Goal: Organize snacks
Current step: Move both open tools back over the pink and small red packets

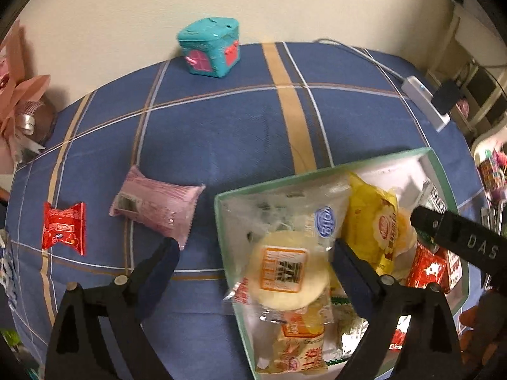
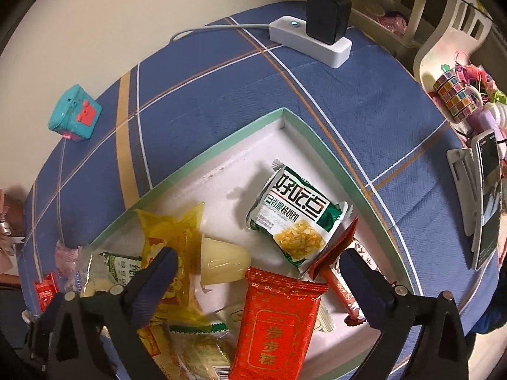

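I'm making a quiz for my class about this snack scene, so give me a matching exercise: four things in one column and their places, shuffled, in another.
Things:
1. green snack packet
2. pink snack packet
3. teal toy box
4. black charger

Places:
A. plugged into the white power strip
B. on the blue cloth, left of the tray
C. inside the green-rimmed tray
D. at the cloth's far edge, by the wall

Pairs: 1-C, 2-B, 3-D, 4-A

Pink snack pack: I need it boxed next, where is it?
Left wrist view: the pink pack lies on the blue cloth, left of the box, between it and the red packet.
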The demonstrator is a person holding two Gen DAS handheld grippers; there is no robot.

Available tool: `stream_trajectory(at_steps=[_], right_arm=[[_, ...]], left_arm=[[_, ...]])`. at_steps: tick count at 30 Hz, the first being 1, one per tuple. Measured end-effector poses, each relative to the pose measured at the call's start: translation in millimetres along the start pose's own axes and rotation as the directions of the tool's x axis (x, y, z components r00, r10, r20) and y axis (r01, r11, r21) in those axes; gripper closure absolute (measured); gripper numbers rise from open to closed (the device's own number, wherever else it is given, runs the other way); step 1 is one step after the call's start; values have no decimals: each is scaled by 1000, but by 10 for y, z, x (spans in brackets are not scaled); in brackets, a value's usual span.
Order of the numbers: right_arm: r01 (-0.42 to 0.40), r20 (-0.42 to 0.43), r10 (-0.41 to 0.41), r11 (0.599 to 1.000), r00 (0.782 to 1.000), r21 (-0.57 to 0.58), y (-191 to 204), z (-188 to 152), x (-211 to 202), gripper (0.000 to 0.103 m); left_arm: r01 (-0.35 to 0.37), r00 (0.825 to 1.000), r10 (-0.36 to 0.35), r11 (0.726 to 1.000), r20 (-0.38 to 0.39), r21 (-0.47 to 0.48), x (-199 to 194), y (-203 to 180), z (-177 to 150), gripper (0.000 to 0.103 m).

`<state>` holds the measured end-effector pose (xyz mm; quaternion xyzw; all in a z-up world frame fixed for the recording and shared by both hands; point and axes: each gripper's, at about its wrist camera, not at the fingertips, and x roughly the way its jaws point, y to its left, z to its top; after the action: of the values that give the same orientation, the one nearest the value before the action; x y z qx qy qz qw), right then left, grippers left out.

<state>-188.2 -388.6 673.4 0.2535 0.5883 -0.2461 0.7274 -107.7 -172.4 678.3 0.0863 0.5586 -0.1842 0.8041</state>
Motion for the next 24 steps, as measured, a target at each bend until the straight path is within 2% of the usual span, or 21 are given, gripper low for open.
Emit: stream_trajectory(at_steps=[5,16,20,24], right_arm=[[1,14,-1,1000,1000,0,27,-2,-85,0],[-29,123,35,998,992,-51,371,-17,-546,0],[-43,145,56,995,988,-89,600,-96,-651,0],[-33,138,52,990,989,-137,867,-192,-619,0]], left_arm=[[37,999,-37,997,16,-66,-69,168,35,4],[41,996,-27,985,89,-165,-358,736,133,4],[-2,994,25,977,106,-212,-410,1098,134,4],[-79,990,108,959,94,-271,-394,1523,81,4]])
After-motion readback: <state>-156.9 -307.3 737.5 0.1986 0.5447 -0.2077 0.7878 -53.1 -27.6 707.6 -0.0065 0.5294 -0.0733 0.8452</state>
